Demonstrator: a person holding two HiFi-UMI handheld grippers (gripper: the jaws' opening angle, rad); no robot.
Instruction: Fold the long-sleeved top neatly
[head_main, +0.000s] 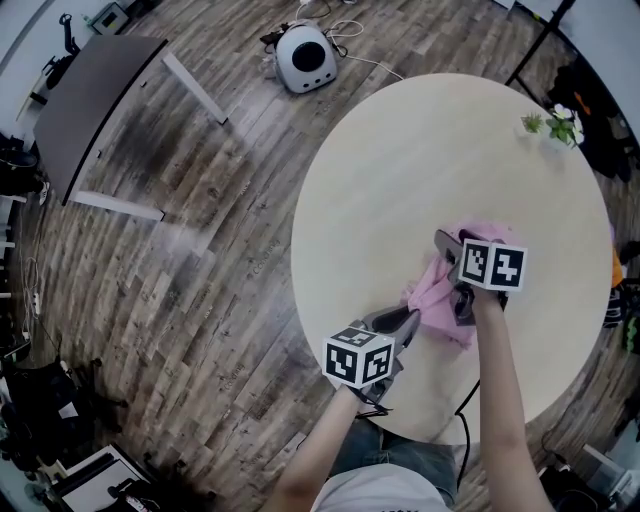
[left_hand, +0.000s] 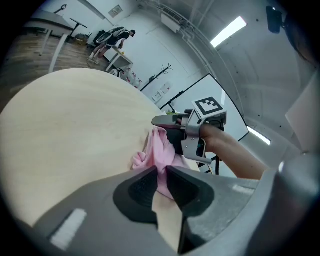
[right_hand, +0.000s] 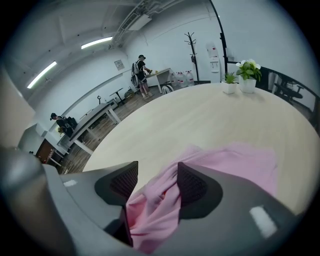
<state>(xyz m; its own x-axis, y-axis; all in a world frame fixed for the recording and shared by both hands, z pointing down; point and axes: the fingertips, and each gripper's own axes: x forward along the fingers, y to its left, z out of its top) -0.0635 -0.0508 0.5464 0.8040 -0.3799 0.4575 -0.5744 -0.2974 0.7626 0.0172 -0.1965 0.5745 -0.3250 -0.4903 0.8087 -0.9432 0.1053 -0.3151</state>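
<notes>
Fabric first: the pink top (head_main: 440, 285) sits in a scrunched heap on the round table (head_main: 420, 160), close to the near edge and a bit right of the middle, right in front of the person. It isn't flat at all, just bunched folds with one flatter part spreading toward the right edge.

Left claw (left_hand: 161, 172) is closed on the top. Its two pads are pinched nearly together with a ridge of pink cloth caught between the tips, at the near-left end of the heap and just inside the table's near edge.

Right claw (right_hand: 155, 182) is open, jaws standing wide apart. A roll of the pink cloth lies in the gap and brushes one pad, but it isn't squeezed. That claw points steeply down over the middle of the heap, just beyond the left one, so the two are pretty close together.

Room-wise there's loads. Most of the tabletop toward the far and left edges is bare pale wood. The only other thing on it is a small potted plant (head_main: 555, 125) out by the far right edge, well apart from the top.

Off the table there's wood floor (head_main: 180, 280), a white round gadget (head_main: 305, 57) beyond the far edge, and a dark desk (head_main: 95, 100) farther off to the left.
</notes>
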